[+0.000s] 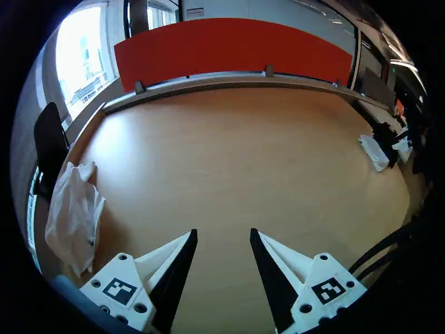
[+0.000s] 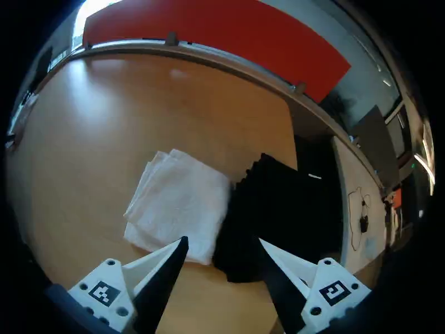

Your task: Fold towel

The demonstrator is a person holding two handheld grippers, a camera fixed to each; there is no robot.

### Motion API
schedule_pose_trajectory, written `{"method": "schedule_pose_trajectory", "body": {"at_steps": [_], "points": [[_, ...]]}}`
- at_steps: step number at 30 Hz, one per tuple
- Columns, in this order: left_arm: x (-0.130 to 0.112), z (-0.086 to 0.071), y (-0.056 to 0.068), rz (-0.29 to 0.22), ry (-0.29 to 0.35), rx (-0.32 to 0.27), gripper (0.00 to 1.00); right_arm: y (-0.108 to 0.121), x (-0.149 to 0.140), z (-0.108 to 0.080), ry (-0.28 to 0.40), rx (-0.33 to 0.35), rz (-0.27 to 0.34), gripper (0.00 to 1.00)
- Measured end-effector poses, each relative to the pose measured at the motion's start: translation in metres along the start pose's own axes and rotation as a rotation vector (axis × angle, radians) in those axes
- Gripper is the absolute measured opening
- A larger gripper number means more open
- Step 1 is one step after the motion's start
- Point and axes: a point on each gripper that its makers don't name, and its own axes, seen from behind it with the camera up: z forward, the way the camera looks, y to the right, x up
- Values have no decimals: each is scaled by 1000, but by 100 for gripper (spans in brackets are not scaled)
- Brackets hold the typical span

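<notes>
**Both jaws spread, towel folded next to black cloth**

Left gripper view: left gripper over wood counter, jaws spread, nothing betw. them. Crumpled white bundle at counter's left edge, black chair behind it. Red divider along far edge, black cables lower right.

Right gripper view: right gripper jaws spread, holding nothing. Folded white towel just ahead on counter, its right edge touching a folded black cloth.

Red divider, wood desk, blk chair
</notes>
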Motion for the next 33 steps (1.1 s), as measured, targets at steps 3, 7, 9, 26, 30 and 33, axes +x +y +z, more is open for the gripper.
{"method": "schedule_pose_trajectory", "body": {"at_steps": [3,7,9,26,30,33], "points": [[0,-1,0,1,2,0,69,-1,3,-1,10,1,2,88],[0,-2,0,1,3,-1,69,-5,6,-3,17,5,-4,88],[-1,-3,0,1,4,-1,69,-7,7,-4,20,9,-7,88],[-1,-4,0,0,7,0,69,-38,9,0,46,65,18,88],[-1,-4,1,0,5,-1,69,-51,11,2,57,92,29,88],[-1,-4,1,2,5,-1,69,-61,12,5,60,109,31,88]]}}
